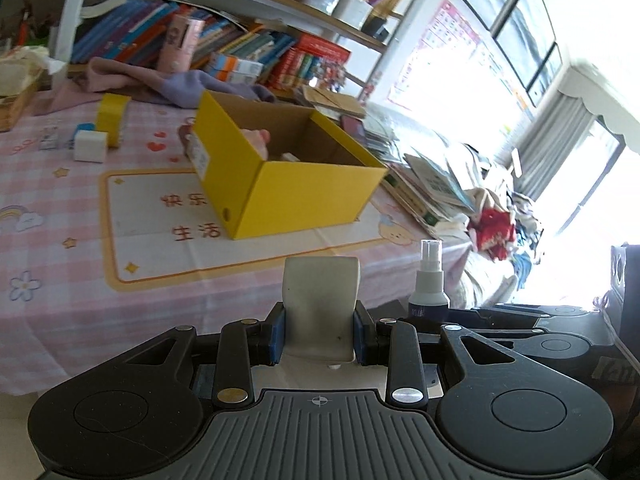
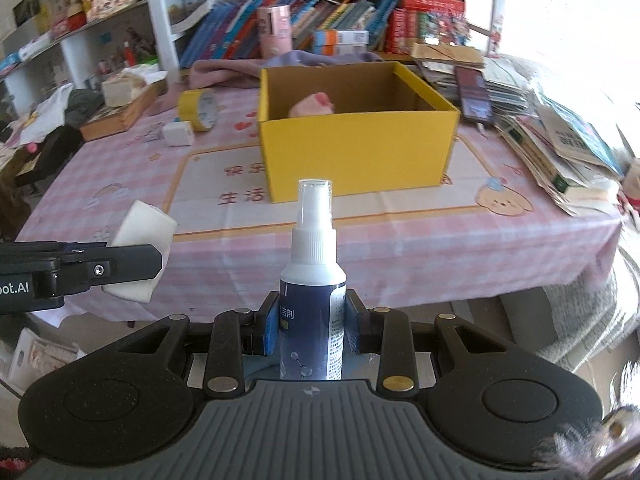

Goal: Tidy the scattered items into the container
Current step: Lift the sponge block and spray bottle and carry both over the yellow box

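An open yellow cardboard box (image 2: 356, 152) stands on the pink checked tablecloth, with a pink soft item (image 2: 312, 106) inside it. My right gripper (image 2: 312, 320) is shut on a white spray bottle (image 2: 314, 264) with a dark blue label, held upright short of the table's near edge. My left gripper (image 1: 319, 320) is shut on a cream-white block (image 1: 320, 300), also short of the table edge. From the right wrist that block (image 2: 146, 228) shows at the left. The box (image 1: 304, 196) lies ahead of both grippers. Left of it sit a yellow tape roll (image 2: 199, 110) and a small white cube (image 2: 178, 133).
A slumped stack of books and papers (image 2: 560, 140) covers the table's right side. Behind the box lie a purple cloth (image 2: 240, 68) and a pink cylinder (image 2: 274, 30), backed by full bookshelves. A wooden tray (image 2: 120, 100) sits at the far left.
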A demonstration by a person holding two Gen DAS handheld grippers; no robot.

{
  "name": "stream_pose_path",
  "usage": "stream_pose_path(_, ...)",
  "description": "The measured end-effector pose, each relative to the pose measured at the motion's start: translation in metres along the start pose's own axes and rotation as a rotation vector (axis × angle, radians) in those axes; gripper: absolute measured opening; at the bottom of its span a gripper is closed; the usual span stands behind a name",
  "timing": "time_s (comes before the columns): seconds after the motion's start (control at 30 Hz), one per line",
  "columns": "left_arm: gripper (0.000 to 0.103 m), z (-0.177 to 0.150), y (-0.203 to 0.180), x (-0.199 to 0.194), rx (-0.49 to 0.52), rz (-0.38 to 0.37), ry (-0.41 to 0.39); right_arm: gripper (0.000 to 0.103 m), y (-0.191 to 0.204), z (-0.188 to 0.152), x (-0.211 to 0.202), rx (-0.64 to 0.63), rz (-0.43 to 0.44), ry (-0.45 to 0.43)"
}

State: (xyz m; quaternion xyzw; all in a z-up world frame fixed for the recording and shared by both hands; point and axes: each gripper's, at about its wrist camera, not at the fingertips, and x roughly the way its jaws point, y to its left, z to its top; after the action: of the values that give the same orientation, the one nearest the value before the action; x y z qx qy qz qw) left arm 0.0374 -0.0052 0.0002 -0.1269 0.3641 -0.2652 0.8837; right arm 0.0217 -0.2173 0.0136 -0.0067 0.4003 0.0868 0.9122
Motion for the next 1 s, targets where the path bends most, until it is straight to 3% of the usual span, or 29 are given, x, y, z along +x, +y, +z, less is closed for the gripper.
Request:
stream_pose_path(0.53, 0.031, 0.020, -0.031, 0.052, 0.073, -0.062, 0.065, 0.031, -0.053, 0.007, 0.008, 0.087, -0.065, 0.009)
stream_pose_path(1.0, 0.031, 0.046, -0.042, 0.093, 0.120, -0.059, 0.086, 0.031, -0.090, 0.032, 0.036, 0.115, -0.056, 0.029)
